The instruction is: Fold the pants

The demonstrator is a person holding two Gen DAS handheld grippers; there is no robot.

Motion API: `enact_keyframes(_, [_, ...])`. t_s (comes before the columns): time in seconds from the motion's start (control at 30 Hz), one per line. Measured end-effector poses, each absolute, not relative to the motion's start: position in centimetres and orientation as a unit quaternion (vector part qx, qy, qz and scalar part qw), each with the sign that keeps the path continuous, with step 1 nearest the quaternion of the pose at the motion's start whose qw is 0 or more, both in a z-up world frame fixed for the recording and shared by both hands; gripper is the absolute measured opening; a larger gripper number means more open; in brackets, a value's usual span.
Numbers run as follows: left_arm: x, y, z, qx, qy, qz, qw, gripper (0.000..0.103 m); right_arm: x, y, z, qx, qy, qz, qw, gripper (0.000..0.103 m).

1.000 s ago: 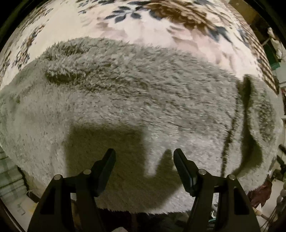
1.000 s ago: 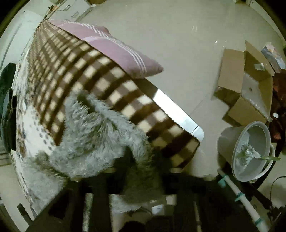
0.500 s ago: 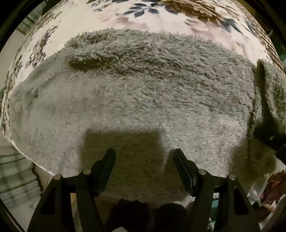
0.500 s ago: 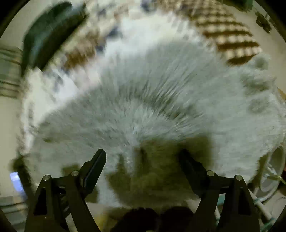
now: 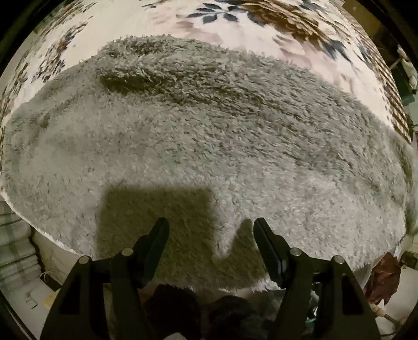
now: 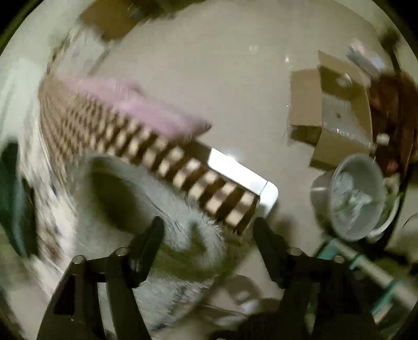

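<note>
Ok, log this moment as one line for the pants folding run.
step: fold pants | pants: fuzzy grey, spread on floral bedspread | left gripper: open, above near edge | right gripper: open, view blurred, holding nothing

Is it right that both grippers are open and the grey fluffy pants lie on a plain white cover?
Not fully. Both the left gripper and right gripper are open, but the left wrist view shows the pants on a floral cover, not plain white.

Pants point(image 5: 209, 146) lie on the bedspread point(image 5: 162, 23), apparently overhanging its near edge.
</note>
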State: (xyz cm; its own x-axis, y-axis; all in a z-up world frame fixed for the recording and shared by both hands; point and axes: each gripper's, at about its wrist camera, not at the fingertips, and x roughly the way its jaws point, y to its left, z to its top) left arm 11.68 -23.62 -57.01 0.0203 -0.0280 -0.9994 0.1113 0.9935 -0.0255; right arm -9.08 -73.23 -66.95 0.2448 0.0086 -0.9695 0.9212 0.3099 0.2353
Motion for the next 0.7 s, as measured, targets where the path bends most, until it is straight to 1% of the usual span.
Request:
enact_keyframes(0.13, [10.4,-23.9,-56.5,0.029,0.703,-0.048,0.709,0.065,-9.7,-71.1,-66.6,0.488,0.479,-0.329,0.651,0.073])
enact_keyframes(0.27, [9.2,-21.9,-55.4,0.028,0.705,-0.04,0.707,0.065,-9.9,-68.0,-70.2,0.554,0.479,-0.291,0.616,0.073])
enact_keyframes(0.33, [8.8,-21.2,-55.6,0.027,0.707,-0.035,0.706,0.065,-9.8,-66.8,-72.0,0.577,0.462,-0.284,0.611,0.071])
enact_keyframes(0.37, [8.7,-20.6,-55.9,0.023,0.71,-0.032,0.703,0.065,-9.7,-66.4,-72.8,0.583,0.45,-0.286,0.614,0.05])
enact_keyframes(0.4, [8.5,-20.1,-56.1,0.02,0.714,-0.028,0.699,0.065,-9.5,-65.8,-73.2,0.581,0.441,-0.296,0.617,0.008])
enact_keyframes(0.43, [8.3,-19.6,-56.3,0.016,0.717,-0.025,0.697,0.065,-9.3,-65.2,-73.2,0.566,0.452,-0.311,0.615,0.005])
enact_keyframes(0.47, [8.0,-19.0,-56.3,0.011,0.718,-0.022,0.695,0.065,-9.3,-64.7,-72.6,0.553,0.451,-0.327,0.62,0.005])
enact_keyframes(0.6, [7.1,-16.6,-56.4,-0.004,0.722,-0.014,0.692,0.065,-9.4,-63.2,-67.0,0.492,0.436,-0.343,0.671,0.005])
enact_keyframes(0.67, [6.8,-15.3,-56.4,-0.012,0.724,-0.009,0.69,0.065,-9.7,-63.7,-67.0,0.475,0.465,-0.352,0.658,0.005])
enact_keyframes(0.7, [6.7,-14.5,-56.3,-0.016,0.725,-0.008,0.688,0.065,-10.0,-64.2,-68.7,0.487,0.489,-0.346,0.636,0.005])
